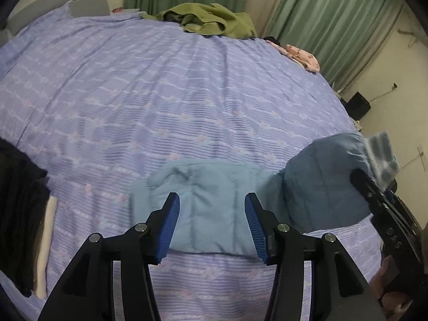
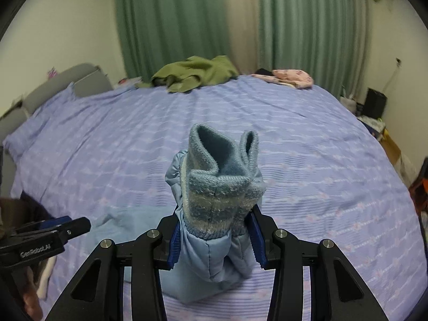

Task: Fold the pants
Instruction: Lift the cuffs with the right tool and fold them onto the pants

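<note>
- While the right gripper [image 2: 216, 236] holds the light blue padded pants [image 2: 211, 262] lifted, its blue pads [image 2: 174, 243] press on the fabric from both sides, just below the knitted cuff [image 2: 222, 184].
- The cuff stands up above the pads, with its opening toward the camera, and it shows blue and pale stripes.
- The left gripper [image 1: 212, 222] hangs over the other part of the pants [image 1: 214, 208], which lies flat on the purple bed sheet [image 1: 160, 93]; its fingers [image 1: 171, 227] stand apart and nothing is between them.
- In the left wrist view the lifted part of the pants rises at the right, where the black body of the right gripper [image 1: 359, 180] is seen with the striped cuff beside it.
- In the right wrist view the left gripper [image 2: 77, 224] shows at the lower left edge, near the flat part of the pants.
- A green garment [image 2: 195, 75] lies crumpled at the far edge of the bed, and a pink patterned cloth [image 2: 291, 77] lies to the right of it, well apart from the pants.
- Dark clothes [image 1: 18, 200] lie at the left edge of the bed, with something pale just beside them.
- Green curtains [image 2: 187, 21] hang behind the bed.
</note>
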Tool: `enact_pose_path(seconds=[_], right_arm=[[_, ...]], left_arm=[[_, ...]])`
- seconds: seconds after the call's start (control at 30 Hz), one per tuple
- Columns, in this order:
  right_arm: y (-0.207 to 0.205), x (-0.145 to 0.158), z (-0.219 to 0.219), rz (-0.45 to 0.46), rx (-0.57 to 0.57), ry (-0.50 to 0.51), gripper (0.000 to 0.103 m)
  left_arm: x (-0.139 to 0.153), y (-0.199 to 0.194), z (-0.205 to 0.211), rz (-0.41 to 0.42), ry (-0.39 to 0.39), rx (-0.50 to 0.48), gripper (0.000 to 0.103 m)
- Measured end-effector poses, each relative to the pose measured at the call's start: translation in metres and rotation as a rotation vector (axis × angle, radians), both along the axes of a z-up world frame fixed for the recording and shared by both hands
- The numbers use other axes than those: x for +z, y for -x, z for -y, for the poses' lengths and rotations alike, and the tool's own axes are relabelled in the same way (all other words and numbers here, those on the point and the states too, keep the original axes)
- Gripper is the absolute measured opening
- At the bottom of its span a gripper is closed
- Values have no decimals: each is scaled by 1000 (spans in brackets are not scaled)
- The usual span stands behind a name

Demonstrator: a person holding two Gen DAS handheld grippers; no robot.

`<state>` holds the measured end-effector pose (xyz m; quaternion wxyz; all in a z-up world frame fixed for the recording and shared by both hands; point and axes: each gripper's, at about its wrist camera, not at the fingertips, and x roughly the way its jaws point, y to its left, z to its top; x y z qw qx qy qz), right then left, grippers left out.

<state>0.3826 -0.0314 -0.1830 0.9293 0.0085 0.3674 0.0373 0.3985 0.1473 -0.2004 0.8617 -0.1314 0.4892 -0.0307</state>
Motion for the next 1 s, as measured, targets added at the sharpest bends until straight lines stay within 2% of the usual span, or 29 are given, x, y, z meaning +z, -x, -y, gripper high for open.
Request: enact_pose_path(seconds=[0.17,0.3,0.47,0.8,0.93,1.0], right_arm=[[-8,-3,-63,-17,69,63,43],[-13,-10,-99,-33,99,104,43],[-16,-36,-145,-66,162,173,43],[-14,-80,-190,-105,248,255,43],[-11,-92,-202,-125,287,257,49],[-11,-96,-206,-135,305,242,57]], left_arm=[[-5,7,-47,-11,46,23,50],[-9,9,-72,-5,30,33,50],[-22,17,-102,-12,12,53,50],[-62,39,-123,-69,-10,86,50],[-70,48,-128,-84,-13,101,50],[-71,51,-130,-89,-19,111,50]])
